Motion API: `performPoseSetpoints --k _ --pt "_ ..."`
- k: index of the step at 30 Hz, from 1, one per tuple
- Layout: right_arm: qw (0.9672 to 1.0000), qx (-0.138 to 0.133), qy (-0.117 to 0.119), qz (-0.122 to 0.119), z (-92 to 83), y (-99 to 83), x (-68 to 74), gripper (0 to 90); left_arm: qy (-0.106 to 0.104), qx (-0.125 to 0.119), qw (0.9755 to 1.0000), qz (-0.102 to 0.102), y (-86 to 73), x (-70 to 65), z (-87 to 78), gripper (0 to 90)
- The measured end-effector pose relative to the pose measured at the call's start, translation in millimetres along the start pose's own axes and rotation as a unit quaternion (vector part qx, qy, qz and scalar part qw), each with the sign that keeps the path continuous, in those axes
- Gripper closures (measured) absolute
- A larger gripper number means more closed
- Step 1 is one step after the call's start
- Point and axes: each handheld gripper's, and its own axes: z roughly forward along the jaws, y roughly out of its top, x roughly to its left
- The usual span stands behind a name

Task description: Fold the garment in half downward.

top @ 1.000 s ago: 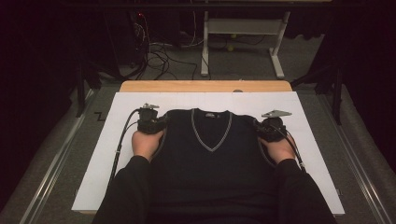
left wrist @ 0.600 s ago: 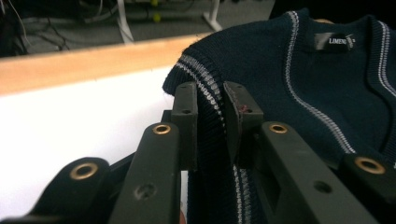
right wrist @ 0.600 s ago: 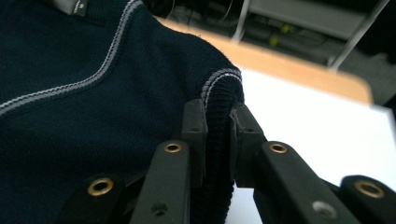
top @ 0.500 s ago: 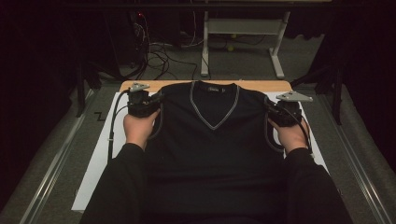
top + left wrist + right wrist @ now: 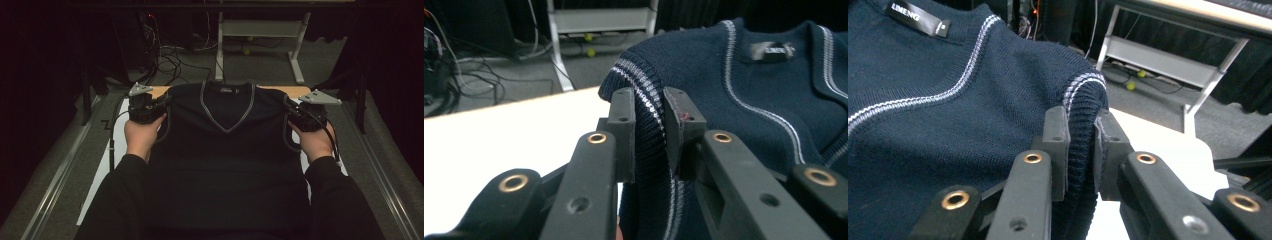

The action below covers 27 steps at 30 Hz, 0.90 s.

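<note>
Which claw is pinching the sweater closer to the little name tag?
The left claw; in its view the tag sits nearer the sweater edge it grips.

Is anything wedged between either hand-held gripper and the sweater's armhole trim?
Nothing visible. The left hand-held gripper and the right hand-held gripper each clamp directly on the striped trim of the navy sweater, with no other object in between.

Ribbed knit vest (image 5: 744, 95) cloth; matt black plastic tool (image 5: 651, 125) jaws.

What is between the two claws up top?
The dark vest stretches between the left claw and the right claw, each pinching a shoulder, in the high view.
</note>
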Motion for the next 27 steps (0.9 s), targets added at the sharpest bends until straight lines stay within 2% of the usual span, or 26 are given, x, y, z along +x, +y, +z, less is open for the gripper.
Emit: performPoseSetpoints --k 2,6,8,10,13,15,21,23,27 --pt "1.0 0.002 0.005 -0.005 -1.9 -6.3 1.7 79.4 -0.009 0.005 0.9999 0.002 -8.3 -2.0 -4.1 71.8" --pt "0.9999 -0.001 0.016 -0.006 -9.4 -20.1 6.6 79.4 -0.027 -0.002 0.9996 -0.001 -23.0 -3.2 -16.9 71.8" --pt "0.9998 -0.002 0.014 -0.016 -14.8 -28.1 10.6 79.4 -0.035 -0.003 0.9993 0.009 -31.6 -5.1 -23.0 71.7" --pt "0.9996 -0.003 0.023 -0.019 -21.6 -37.8 14.4 79.4 -0.041 -0.003 0.999 0.017 -41.1 -8.0 -30.1 71.7" --pt "0.999 -0.007 0.03 -0.034 -33.8 -53.2 21.9 79.4 -0.059 -0.01 0.9981 0.015 -59.5 -13.0 -42.1 71.7" --pt "0.9984 -0.011 0.039 -0.041 -43.4 -64.9 27.2 79.4 -0.08 -0.01 0.9965 0.023 -76.6 -17.1 -47.8 71.4" --pt "0.9966 -0.012 0.069 -0.043 -64.3 -98.3 38.5 79.4 -0.089 0.008 0.9957 0.023 -116.5 -25.3 -62.1 71.4" --pt "0.9961 -0.003 0.078 -0.04 -68.3 -109.8 40.7 79.4 -0.089 0.019 0.9954 0.03 -124.7 -28.7 -64.9 71.4" --pt "0.9955 0.004 0.086 -0.04 -76.3 -129.0 44.4 79.4 -0.092 0.034 0.9949 0.023 -139.7 -32.9 -69.7 71.4"
